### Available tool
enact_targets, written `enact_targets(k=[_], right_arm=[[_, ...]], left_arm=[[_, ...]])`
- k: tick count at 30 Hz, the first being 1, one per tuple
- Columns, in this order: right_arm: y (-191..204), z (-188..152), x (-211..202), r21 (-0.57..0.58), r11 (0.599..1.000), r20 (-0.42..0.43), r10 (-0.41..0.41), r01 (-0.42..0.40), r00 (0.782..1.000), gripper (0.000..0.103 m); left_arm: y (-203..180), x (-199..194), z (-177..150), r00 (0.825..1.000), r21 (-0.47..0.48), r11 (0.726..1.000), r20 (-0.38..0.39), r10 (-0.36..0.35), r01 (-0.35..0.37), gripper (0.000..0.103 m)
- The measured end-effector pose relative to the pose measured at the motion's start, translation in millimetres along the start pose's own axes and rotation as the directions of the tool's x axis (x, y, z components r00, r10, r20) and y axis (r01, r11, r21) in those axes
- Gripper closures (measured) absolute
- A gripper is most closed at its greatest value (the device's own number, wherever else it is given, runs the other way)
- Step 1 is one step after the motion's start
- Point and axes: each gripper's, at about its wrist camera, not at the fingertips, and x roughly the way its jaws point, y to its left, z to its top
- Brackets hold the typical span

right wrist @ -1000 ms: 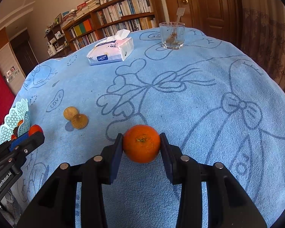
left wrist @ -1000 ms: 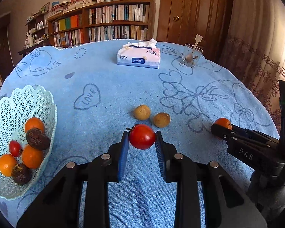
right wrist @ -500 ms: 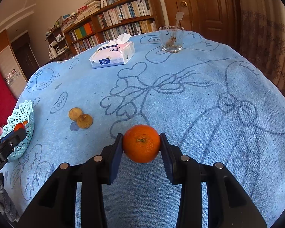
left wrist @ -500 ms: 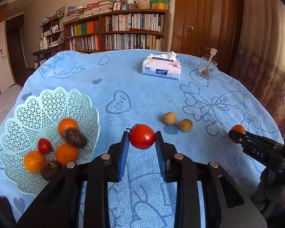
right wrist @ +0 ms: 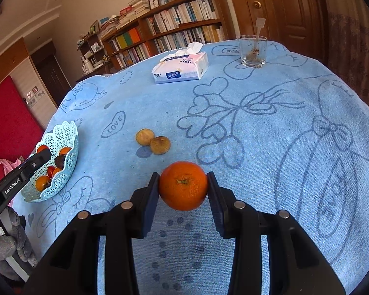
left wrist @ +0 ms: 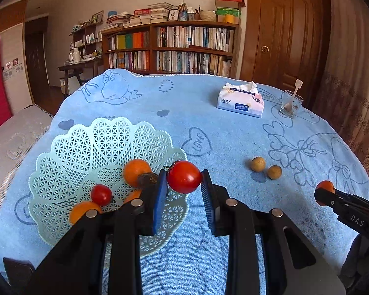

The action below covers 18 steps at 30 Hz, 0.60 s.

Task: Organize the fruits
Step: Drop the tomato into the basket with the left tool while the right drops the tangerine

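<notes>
Tomato (left wrist: 183, 177): smooth, glossy skin. Orange (right wrist: 182, 188): matt, finely pitted peel. Basket (left wrist: 69, 152): pale perforated plastic with a slight sheen. Tabletop cloth (right wrist: 270, 127): blue looped terry, matt. Left tool (left wrist: 183, 191): black matt plastic, ribbed blue pads (left wrist: 160, 201), probably rubber. Tumbler (right wrist: 253, 51): clear glass. Door (left wrist: 287, 36): varnished wood.
</notes>
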Motion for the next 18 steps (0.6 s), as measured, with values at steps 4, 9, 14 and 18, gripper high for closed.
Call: enact_targets(k=[4, 9, 14, 18], right_arm=[[16, -2, 6, -0.015, 1.0, -0.022, 0.027, -0.027, 0.999, 0.064], [41, 1, 13, -0.052, 0.997, -0.041, 0.049, -0.051, 0.998, 0.064], [72, 6, 19, -0.091, 0.992, -0.049, 0.086, -0.09, 0.995, 0.064], [99, 9, 24, -0.123, 0.984, -0.061, 0.122, -0.129, 0.991, 0.064]], left_arm=[[27, -5, 6, 0.999, -0.032, 0.999, 0.018, 0.031, -0.03, 0.074], [62, -11, 12, 0.998, -0.09, 0.995, 0.039, 0.053, -0.049, 0.074], [87, -13, 19, 0.997, -0.113, 0.992, 0.049, 0.059, -0.053, 0.06], [102, -19, 23, 0.995, -0.15, 0.987, 0.075, 0.065, -0.053, 0.027]])
